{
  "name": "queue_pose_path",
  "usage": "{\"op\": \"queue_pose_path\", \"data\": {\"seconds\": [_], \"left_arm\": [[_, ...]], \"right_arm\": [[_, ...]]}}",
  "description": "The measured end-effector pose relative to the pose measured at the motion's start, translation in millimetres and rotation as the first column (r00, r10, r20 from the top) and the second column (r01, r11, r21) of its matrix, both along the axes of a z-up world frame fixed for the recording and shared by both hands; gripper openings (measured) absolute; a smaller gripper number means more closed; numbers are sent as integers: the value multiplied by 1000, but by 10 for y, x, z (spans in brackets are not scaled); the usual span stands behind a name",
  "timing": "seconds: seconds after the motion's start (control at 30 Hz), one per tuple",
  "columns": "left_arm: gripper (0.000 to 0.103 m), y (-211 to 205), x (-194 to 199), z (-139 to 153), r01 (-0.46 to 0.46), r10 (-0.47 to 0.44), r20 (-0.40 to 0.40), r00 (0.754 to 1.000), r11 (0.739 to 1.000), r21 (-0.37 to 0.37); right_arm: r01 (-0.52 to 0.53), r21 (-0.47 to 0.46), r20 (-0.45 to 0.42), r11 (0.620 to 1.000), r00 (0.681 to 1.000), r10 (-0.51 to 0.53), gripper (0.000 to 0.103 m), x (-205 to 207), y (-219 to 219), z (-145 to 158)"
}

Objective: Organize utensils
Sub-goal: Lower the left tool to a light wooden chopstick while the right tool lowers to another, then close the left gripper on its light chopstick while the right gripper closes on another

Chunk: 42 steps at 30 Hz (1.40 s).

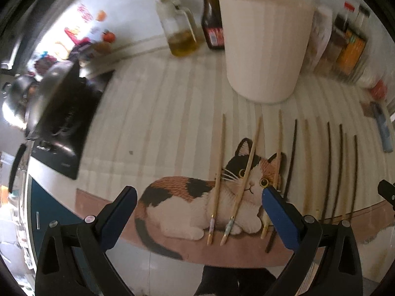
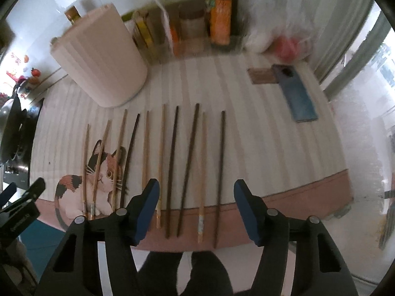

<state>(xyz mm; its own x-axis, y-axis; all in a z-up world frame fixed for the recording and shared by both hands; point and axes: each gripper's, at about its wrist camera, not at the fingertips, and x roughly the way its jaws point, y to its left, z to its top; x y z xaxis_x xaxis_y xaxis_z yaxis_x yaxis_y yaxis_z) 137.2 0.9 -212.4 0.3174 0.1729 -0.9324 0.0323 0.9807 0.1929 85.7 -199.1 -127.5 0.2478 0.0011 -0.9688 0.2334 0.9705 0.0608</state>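
The left hand-held gripper [image 1: 200, 197] hangs wide apart over pale chopsticks [image 1: 246, 172] lying on the cat-print mat [image 1: 172, 123].

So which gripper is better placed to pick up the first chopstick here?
Probably the left gripper, for the light chopsticks on the cat print: two lie between its open fingers, nearer the pink container. The right gripper, also open, frames the dark chopsticks.

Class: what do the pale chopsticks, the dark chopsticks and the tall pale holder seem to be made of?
Pale chopsticks: likely bamboo or light wood, matte tan. Dark chopsticks: probably stained or lacquered wood, near-black and smooth. Holder: looks like matte plastic with vertical ribs, though ceramic is possible.
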Motion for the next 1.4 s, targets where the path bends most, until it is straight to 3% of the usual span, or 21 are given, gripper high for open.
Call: {"op": "queue_pose_path", "data": {"seconds": [0.2, 0.33, 0.5, 0.6, 0.67, 0.8, 1.13, 1.27, 1.3, 1.4], "left_arm": [[102, -7, 367, -493, 57, -64, -121, 991, 996, -62], [78, -34, 553, -747, 96, -114, -192, 975, 990, -103], [75, -41, 724, -951, 124, -150, -224, 963, 984, -126], [57, -53, 755, -999, 137, -165, -232, 959, 982, -131], [30, -51, 765, -1035, 134, -166, -240, 956, 981, -141], [8, -4, 767, -1018, 116, -153, -233, 960, 979, -166], [6, 502, 824, -849, 52, -96, -251, 963, 983, -176], [8, 791, 836, -739, 15, -85, -278, 957, 969, -246], [8, 832, 843, -724, 9, -87, -289, 954, 965, -261], [11, 1017, 781, -677, -5, -88, -304, 949, 956, -294]], "right_arm": [[41, 38, -86, 998, 996, -37, 61, 299, 108, -438], [59, 84, -131, 995, 990, -48, 55, 529, 197, -702], [62, 110, -167, 992, 985, -43, 50, 775, 351, -940], [80, 112, -183, 990, 981, -59, 50, 853, 391, -1025], [86, 115, -183, 990, 981, -64, 47, 887, 405, -1047], [102, 123, -180, 987, 981, -78, 42, 922, 379, -1064], [84, 101, -191, 991, 980, -63, 33, 1037, 378, -1200], [50, 54, -202, 997, 979, -39, 31, 1092, 469, -1290], [41, 38, -205, 998, 978, -32, 28, 1088, 504, -1303], [30, 48, -210, 998, 978, -19, 7, 1062, 546, -1320]]}}
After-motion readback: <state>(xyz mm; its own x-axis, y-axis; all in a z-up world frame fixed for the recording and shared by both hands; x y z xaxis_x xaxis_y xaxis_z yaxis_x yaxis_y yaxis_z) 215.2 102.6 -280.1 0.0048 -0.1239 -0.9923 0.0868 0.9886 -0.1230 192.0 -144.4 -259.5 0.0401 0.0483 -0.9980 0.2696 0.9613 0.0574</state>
